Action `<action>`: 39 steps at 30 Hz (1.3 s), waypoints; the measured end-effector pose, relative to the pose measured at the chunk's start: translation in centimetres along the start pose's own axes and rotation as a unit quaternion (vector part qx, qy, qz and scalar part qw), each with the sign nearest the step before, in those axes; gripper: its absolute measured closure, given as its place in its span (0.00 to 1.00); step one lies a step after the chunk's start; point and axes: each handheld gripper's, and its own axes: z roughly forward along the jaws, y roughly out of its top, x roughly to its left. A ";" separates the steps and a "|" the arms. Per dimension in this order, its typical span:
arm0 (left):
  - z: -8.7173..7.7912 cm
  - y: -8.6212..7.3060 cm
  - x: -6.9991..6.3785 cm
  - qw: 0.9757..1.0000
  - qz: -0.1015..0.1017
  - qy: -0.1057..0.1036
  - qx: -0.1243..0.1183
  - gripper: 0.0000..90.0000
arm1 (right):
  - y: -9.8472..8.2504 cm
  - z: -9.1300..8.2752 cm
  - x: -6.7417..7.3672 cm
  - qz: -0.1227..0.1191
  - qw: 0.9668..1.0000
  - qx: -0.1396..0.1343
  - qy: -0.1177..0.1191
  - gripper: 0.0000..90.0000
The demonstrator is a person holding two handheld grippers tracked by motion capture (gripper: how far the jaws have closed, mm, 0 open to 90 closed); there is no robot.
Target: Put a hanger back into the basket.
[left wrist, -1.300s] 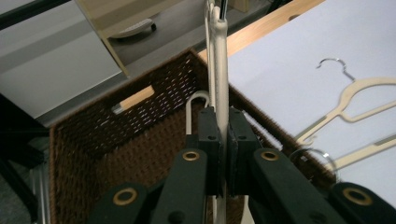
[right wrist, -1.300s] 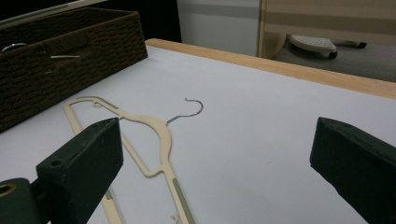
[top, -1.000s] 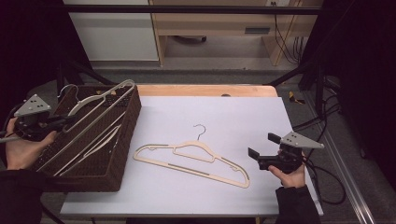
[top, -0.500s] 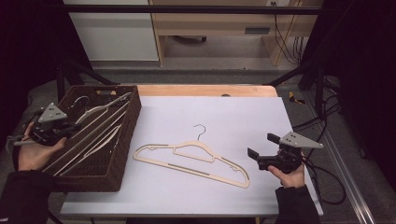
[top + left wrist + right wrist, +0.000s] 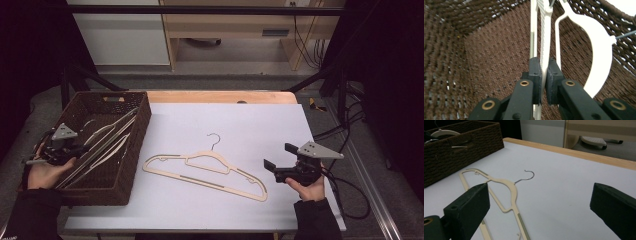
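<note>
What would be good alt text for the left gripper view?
The left gripper has its two black jaws shut on the thin bar of a white hanger inside a brown woven basket. A second white hanger curves along the right.

White hanger [image 5: 544, 37]: slim plastic, ribbed bar, pinched edge-on between my left pads, running toward 12 o'clock inside the brown woven basket [image 5: 131, 170], beside 1 more white hanger [image 5: 599, 55] with a broad curved shoulder. In the high view both lie slanted in the basket, at 9 o'clock on the table.
</note>
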 end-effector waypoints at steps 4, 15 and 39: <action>0.2 0.1 -0.2 1.000 -0.008 -0.017 0.014 0.91 | 0.0 0.0 0.0 -0.004 1.000 0.001 0.003 0.03; 1.2 0.4 -1.2 0.997 0.008 -0.061 0.055 0.76 | -0.1 0.0 0.0 -0.006 1.000 -0.001 0.005 0.03; -5.9 4.1 -6.1 0.978 -0.033 -0.079 -0.192 0.35 | 0.2 0.1 0.4 0.000 1.000 -0.008 0.008 0.03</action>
